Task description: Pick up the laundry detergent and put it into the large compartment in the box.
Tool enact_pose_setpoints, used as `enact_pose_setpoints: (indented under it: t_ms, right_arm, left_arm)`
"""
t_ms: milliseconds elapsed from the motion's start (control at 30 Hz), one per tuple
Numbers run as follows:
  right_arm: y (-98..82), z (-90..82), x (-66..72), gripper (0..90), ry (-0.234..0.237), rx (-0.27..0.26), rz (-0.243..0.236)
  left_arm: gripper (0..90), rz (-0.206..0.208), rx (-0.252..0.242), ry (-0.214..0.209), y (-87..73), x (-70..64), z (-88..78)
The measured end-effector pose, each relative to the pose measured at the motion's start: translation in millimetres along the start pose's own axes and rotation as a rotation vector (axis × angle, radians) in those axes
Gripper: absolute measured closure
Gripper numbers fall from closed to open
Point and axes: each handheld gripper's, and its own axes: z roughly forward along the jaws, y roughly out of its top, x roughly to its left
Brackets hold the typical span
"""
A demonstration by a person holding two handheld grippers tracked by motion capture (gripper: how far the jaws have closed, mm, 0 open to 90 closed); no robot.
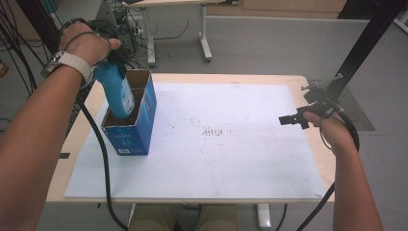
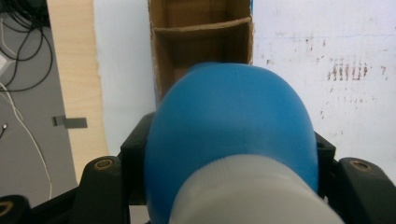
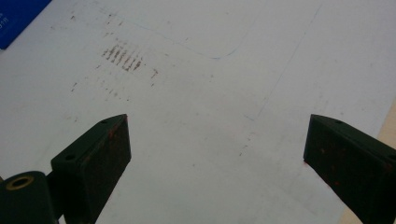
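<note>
Left wrist w/ silver-faced watch (image 1: pixel 54 59) on a pale band. Arms bare, no sleeves; khaki trousers (image 1: pixel 183 217) at bottom edge. Left tongs (image 1: pixel 113 57) black, thick black cable (image 1: pixel 103 163) trailing. Right tongs (image 3: pixel 217 156): matte black wedge pads (image 3: pixel 109 147) w/ reddish scuffs, brass-ringed screw holes, black cable looped by hand.

Bottle (image 1: pixel 115 91) stands in box (image 1: pixel 139 130) at board's (image 1: pixel 231 159) left.
</note>
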Motion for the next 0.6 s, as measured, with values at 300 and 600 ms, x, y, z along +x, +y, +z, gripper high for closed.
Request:
enact_pose_setpoints:
  t_ms: [300,600]
  right_arm:
    - [0.0,2.2,0.2,7.3,0.002,0.002,0.002]
    - [-3.3,5.5,-1.0,7.3,0.007,0.003,0.007]
  left_arm:
    - [38.7,0.001,-0.009,0.013,-1.8,-0.2,16.4]
    - [38.7,0.006,0.004,0.013,-0.7,-0.1,40.1]
